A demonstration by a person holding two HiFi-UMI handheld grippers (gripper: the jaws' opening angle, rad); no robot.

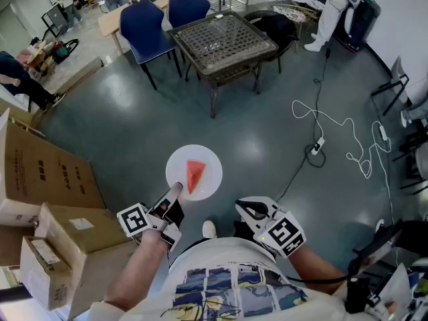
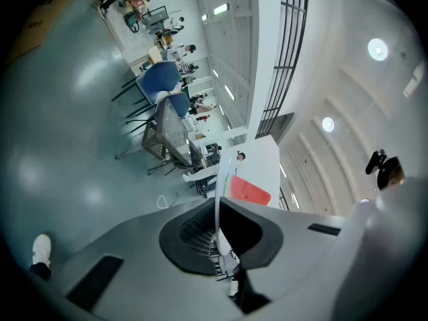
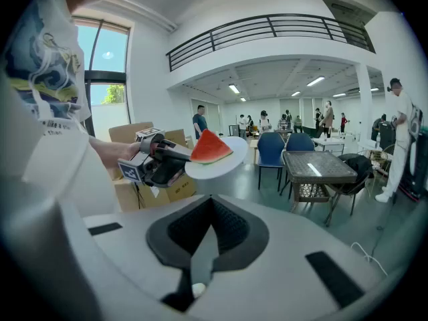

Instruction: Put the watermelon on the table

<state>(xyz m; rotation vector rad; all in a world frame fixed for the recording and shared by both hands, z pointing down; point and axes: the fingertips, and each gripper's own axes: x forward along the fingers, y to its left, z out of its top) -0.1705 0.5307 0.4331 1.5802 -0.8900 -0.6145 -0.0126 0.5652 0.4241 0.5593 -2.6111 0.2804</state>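
Watermelon: we see 1 red wedge lying on a white plate held in the air above the grey floor, well apart from the table.
Left gripper: it is clamped on the plate's near rim. In the head view only the upper jaw shows on the rim; the plate hides the lower one.
Left gripper view: we get the plate edge-on, as a thin white line running up out of the closed jaws. Beside that line, only a red slab of the wedge shows.
Right gripper: it is held low, close to the person's body, and carries nothing. In its own view the jaws stand together with only a narrow seam between them.
Right gripper view: here the wedge shows best, rind toward the left gripper and point up.
Table: the dark woven table stands ahead, with 2 blue chairs behind it.
Cut off: the cardboard boxes run out of the left edge, and the person's shirt covers the floor at the bottom.
Hard to make out: the figures at the far end of the room are too small for us to tell.
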